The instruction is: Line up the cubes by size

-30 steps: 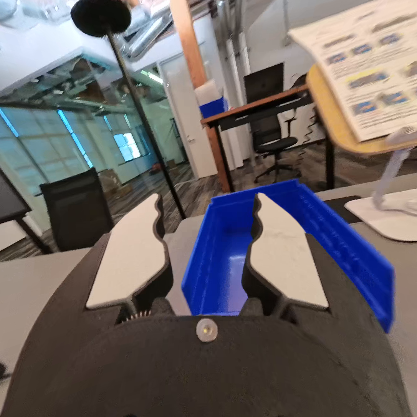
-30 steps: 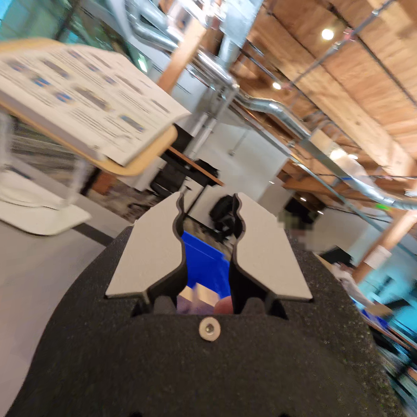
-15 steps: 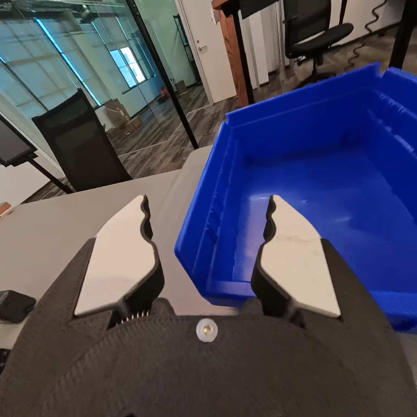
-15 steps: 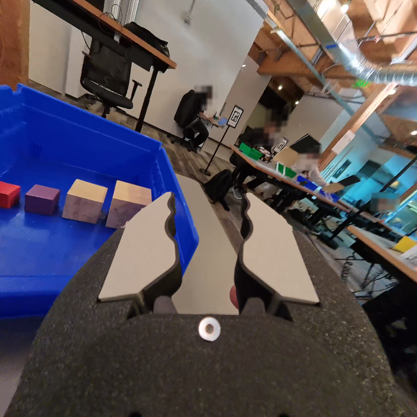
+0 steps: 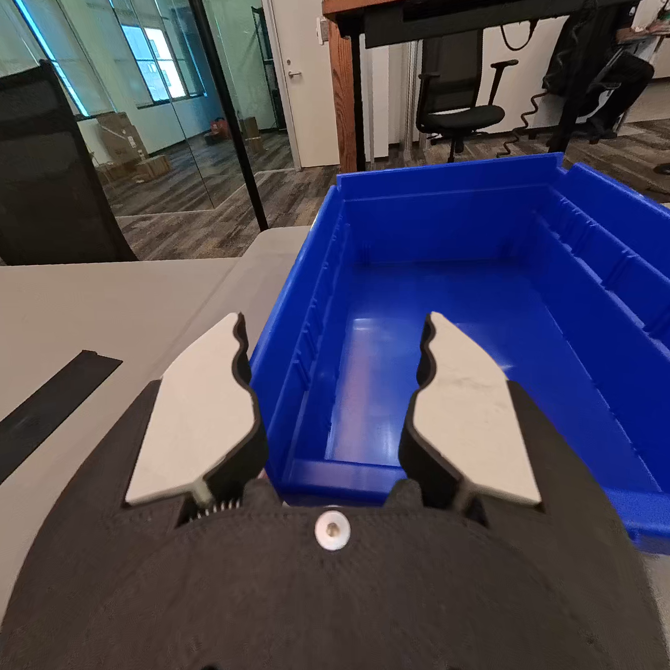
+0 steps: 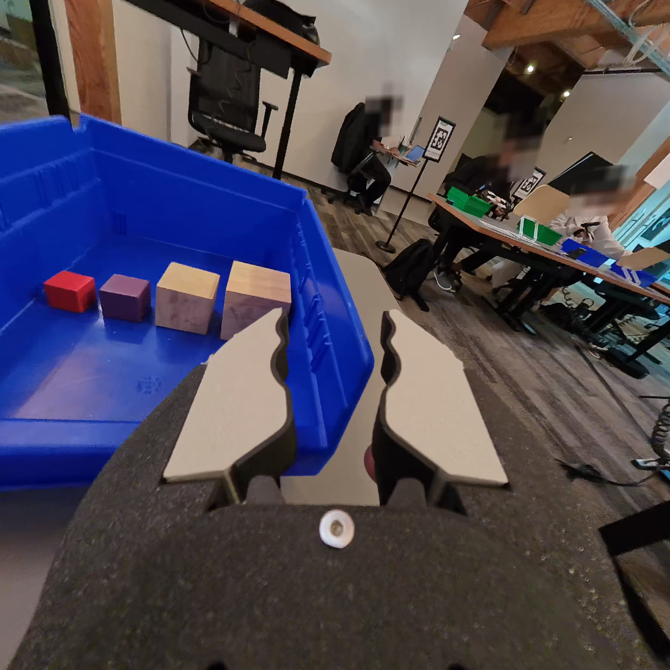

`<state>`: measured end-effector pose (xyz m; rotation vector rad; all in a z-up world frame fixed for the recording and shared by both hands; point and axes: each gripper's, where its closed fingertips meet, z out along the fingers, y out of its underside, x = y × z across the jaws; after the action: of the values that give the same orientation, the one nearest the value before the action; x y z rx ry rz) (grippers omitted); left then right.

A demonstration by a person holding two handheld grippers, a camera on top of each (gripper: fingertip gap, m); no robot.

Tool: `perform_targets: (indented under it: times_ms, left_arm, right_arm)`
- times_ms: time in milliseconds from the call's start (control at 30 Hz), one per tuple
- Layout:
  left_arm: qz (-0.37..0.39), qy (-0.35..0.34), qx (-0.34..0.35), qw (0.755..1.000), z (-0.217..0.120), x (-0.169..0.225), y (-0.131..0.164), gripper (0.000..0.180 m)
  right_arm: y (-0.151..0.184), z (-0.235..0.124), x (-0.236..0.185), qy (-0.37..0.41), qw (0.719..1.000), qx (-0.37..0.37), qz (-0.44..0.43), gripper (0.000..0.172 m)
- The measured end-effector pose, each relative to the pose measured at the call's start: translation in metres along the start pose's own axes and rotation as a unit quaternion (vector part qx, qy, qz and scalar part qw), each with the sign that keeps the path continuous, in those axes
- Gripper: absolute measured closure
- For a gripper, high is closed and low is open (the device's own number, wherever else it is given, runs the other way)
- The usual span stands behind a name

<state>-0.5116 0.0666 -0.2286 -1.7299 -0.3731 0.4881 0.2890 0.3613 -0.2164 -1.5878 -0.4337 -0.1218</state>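
Here we see cubes point(image 6: 166, 297) already in size row inside blue bin point(image 6: 337, 326), left of right gripper point(image 6: 333, 319); both jaws spread, empty; we advise leaving row untouched, left gripper point(image 5: 333, 319) clear

Bin point(image 6: 326, 362) floor: open toward 6 o'clock; four cubes point(image 6: 185, 297) rowed across, largest hard against 3 o'clock wall.
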Motion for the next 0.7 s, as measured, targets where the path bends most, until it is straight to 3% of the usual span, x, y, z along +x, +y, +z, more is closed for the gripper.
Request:
perform_targets:
  times_ms: [233,500,700]
  left_arm:
    - [-0.004,-0.014,0.024,1.0,0.001,-0.011,-0.002,0.123]
    - [0.036,-0.008,-0.005,0.999,0.007,-0.001,0.004,0.136]
    - [0.032,0.011,-0.026,0.999,0.007,0.001,0.011,0.17]
  right_arm:
    - [-0.001,0.001,-0.003,-0.018,0.999,0.018,0.033,0.128]
    - [-0.003,0.002,-0.008,-0.04,0.998,0.024,0.041,0.131]
    - [-0.005,0.002,-0.011,-0.043,0.998,0.031,0.035,0.129]
